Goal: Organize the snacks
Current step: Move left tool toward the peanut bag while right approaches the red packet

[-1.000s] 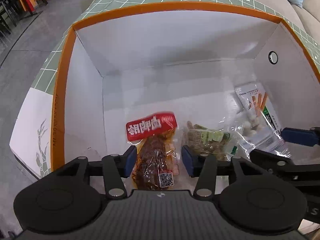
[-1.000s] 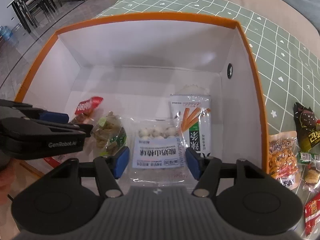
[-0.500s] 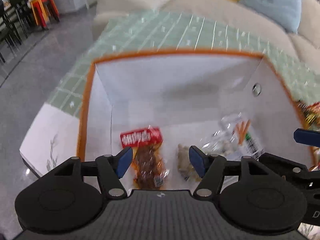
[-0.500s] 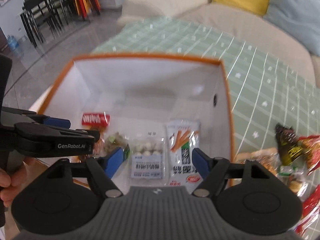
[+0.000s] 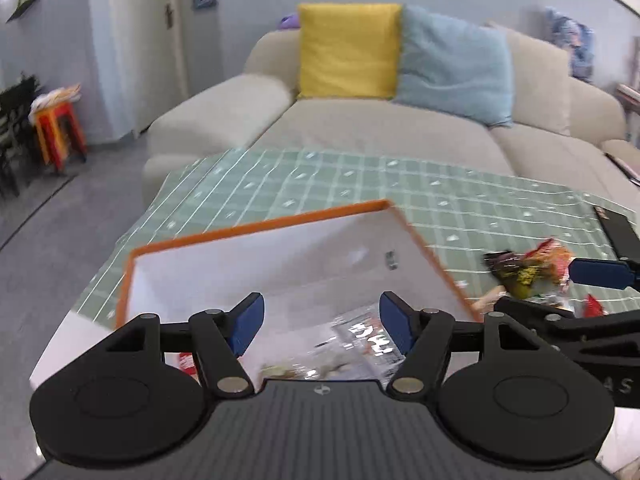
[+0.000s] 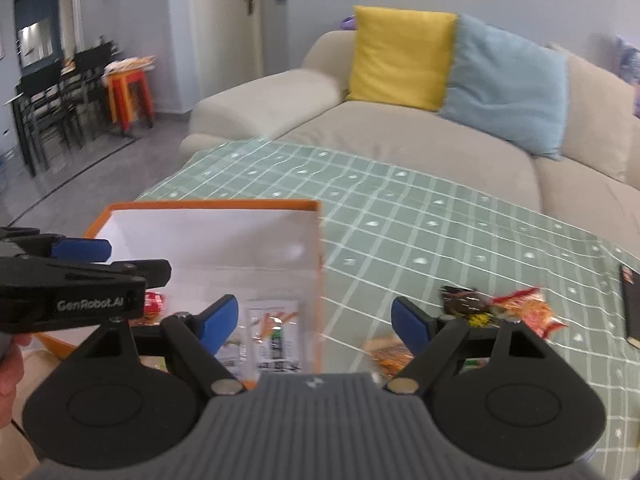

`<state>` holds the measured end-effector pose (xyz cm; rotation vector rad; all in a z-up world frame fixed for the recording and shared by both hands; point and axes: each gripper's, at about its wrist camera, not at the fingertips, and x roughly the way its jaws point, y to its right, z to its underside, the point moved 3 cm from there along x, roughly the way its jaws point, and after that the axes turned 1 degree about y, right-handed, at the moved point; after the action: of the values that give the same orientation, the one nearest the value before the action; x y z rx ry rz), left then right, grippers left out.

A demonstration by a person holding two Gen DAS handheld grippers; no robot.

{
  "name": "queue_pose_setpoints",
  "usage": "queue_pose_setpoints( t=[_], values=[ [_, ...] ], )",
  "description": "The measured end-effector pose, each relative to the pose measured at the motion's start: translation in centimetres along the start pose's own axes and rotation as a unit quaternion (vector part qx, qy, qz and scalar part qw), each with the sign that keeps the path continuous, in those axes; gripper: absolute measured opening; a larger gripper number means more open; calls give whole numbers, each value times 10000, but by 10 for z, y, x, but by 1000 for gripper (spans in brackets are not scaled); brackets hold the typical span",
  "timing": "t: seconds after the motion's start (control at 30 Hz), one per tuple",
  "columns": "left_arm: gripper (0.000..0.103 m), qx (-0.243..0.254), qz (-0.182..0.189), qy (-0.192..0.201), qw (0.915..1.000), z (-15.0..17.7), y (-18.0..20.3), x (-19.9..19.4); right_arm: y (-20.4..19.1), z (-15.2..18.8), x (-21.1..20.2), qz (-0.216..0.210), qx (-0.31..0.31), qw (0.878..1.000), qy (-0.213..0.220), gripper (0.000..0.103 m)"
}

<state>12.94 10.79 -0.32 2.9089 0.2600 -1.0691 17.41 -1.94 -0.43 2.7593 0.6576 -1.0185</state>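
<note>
A white box with an orange rim (image 5: 256,225) (image 6: 208,203) stands on the green checked tablecloth. Several snack packets lie on its floor, among them a clear packet with orange sticks (image 6: 276,332) and a red packet (image 6: 154,304). My left gripper (image 5: 320,320) is open and empty, raised above the box. My right gripper (image 6: 314,324) is open and empty, raised over the box's right wall. Loose snack packets (image 6: 500,308) (image 5: 524,270) lie on the cloth right of the box.
A beige sofa (image 6: 400,128) with a yellow cushion (image 6: 400,56) and a light blue cushion (image 6: 504,84) stands behind the table. A dark flat object (image 6: 632,304) lies at the cloth's right edge. Red-orange stools (image 6: 128,92) and dark chairs stand far left.
Both grippers have lifted up and back out of the box and tilted up, so the sofa shows. The packets stay in the box. Both stay open and empty.
</note>
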Motion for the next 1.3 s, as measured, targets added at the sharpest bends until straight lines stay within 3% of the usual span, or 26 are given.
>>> queue_pose_setpoints(
  t=[0.2,0.37,0.63,0.93,1.1,1.3],
  values=[
    [78,145,317,155,9993,8,40,-8,40,25,-22,377,281,9988,99,81],
    [78,630,600,202,9960,17,82,-12,77,48,-35,673,509,9964,92,81],
    [78,935,1284,-57,9873,36,134,-6,122,90,-42,868,648,9941,-111,82],
    [79,1412,1306,-483,9801,63,173,23,162,131,-27,970,1102,9876,-556,83],
    [79,1179,1322,-645,9821,60,183,39,178,136,-14,1051,1445,9816,-673,83],
    [83,536,1121,-969,9875,45,192,69,193,133,6,1172,1793,9740,-738,87]
  ],
)
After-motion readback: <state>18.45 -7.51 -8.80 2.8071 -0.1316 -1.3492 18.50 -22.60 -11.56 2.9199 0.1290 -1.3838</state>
